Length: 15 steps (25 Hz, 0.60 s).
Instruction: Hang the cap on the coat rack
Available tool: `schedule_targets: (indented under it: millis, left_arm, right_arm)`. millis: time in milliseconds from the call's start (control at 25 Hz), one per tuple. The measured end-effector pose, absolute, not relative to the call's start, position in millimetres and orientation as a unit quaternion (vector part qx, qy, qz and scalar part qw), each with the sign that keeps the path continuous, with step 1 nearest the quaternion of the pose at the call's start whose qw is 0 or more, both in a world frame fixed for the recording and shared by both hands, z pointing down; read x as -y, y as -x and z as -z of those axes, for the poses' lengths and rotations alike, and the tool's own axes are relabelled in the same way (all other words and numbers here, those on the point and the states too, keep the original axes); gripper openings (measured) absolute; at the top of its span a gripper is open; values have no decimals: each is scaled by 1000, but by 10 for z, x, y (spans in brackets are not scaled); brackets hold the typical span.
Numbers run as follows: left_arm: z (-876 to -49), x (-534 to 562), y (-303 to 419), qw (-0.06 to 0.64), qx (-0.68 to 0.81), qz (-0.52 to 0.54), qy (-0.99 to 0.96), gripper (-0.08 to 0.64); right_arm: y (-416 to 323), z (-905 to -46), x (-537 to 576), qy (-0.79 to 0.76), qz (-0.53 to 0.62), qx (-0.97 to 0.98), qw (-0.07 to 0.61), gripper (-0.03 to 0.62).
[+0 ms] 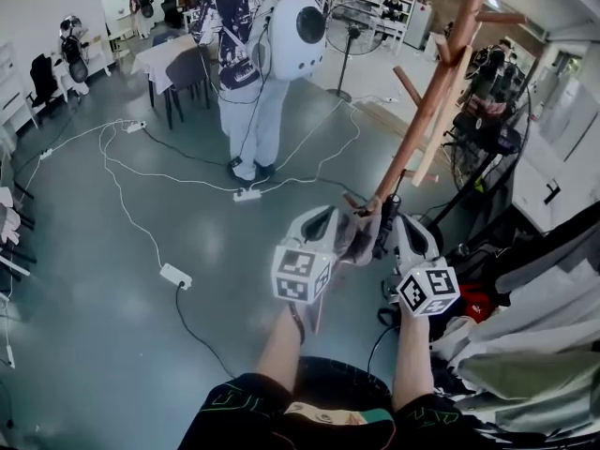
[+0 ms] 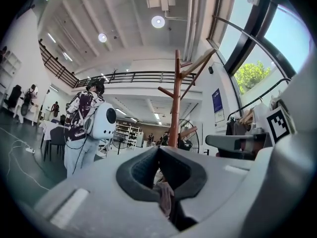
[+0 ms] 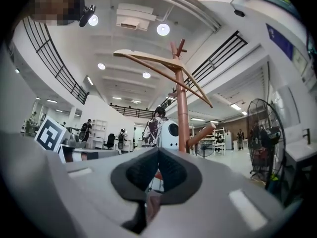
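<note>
The cap [image 1: 360, 236], grey-brown cloth, hangs between my two grippers just in front of the wooden coat rack [image 1: 433, 92], low on its leaning pole. My left gripper [image 1: 330, 216] is shut on the cap's left side. In the left gripper view a fold of the cap [image 2: 165, 196] is pinched between the closed pads. My right gripper [image 1: 405, 225] is shut on the other side, and a strip of the cap [image 3: 151, 203] shows in its closed jaws. The coat rack [image 2: 175, 108] rises ahead of the left gripper [image 2: 158, 150], its pegs above. The coat rack [image 3: 183, 114] also stands straight ahead of the right gripper [image 3: 158, 150].
A person with a white backpack [image 1: 255, 54] stands beyond the rack. Cables and a power strip [image 1: 175, 275] lie on the grey floor at left. A standing fan [image 1: 349, 28] and a table with chairs [image 1: 174, 62] are farther back. Hanging clothes [image 1: 534, 336] crowd the right side.
</note>
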<state>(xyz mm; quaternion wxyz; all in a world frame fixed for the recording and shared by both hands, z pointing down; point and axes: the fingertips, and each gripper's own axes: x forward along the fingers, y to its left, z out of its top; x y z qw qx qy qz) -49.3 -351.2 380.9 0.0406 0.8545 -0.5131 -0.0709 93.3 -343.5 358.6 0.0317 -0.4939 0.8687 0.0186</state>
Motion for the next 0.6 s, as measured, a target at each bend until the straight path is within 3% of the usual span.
schedule_targets:
  millis: [600]
  left_arm:
    - [-3810, 3608, 360, 34, 511, 78, -856, 9]
  right_arm:
    - [-1212, -3626, 3469, 516, -26, -856, 31, 3]
